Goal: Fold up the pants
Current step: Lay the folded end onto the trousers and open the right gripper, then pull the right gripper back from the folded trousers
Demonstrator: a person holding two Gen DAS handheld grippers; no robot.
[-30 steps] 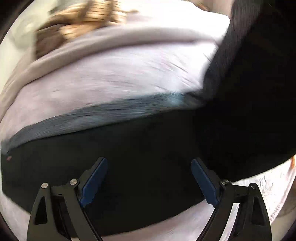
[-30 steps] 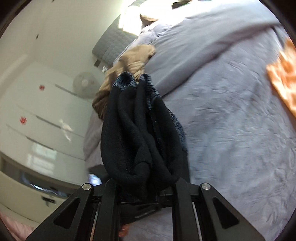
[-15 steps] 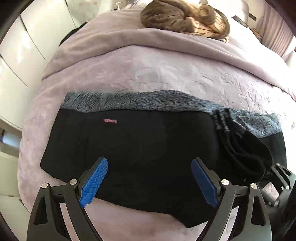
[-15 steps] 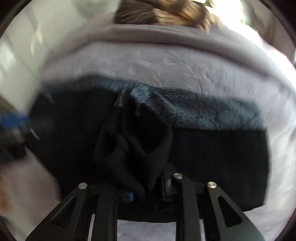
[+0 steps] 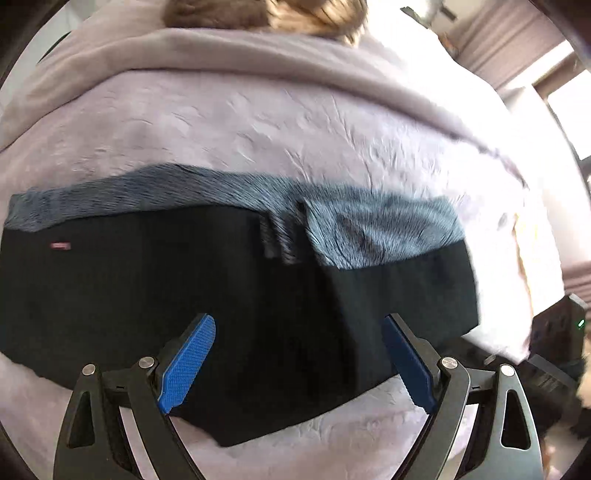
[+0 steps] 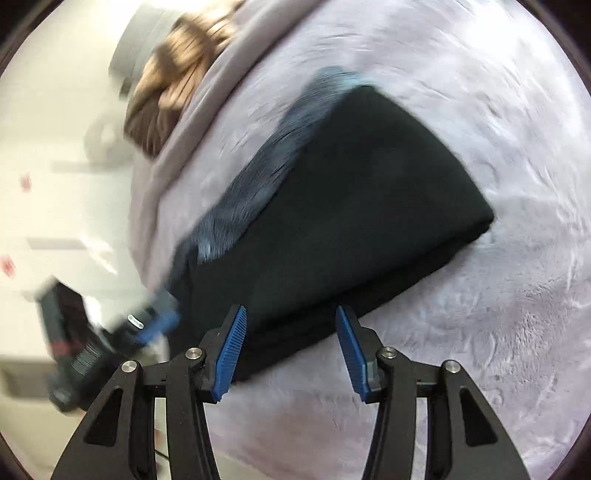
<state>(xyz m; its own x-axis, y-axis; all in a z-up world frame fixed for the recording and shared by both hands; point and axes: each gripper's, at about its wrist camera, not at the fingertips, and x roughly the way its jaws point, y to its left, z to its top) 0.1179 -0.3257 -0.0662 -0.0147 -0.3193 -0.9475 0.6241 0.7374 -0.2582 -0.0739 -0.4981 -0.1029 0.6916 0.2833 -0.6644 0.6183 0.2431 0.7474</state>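
The black pants (image 5: 236,295) lie folded in a flat band on the lilac bedspread (image 5: 258,122), with their grey-blue fleece lining (image 5: 369,218) showing along the far edge. My left gripper (image 5: 299,350) is open and empty, just above the pants' near edge. In the right wrist view the pants (image 6: 351,206) lie as a folded dark block. My right gripper (image 6: 291,347) is open and empty at their near edge. The left gripper (image 6: 155,325) shows blurred at the left of that view.
A brown and tan striped garment (image 5: 266,14) lies bunched at the far side of the bed; it also shows in the right wrist view (image 6: 170,85). White cupboards (image 6: 44,155) stand beyond the bed's left edge. Dark gear (image 5: 561,343) sits off the bed's right edge.
My right gripper carried the bunched pant end over onto the spread pants, laid it down and opened. The pants now lie folded flat. My left gripper stayed open and shifted right.
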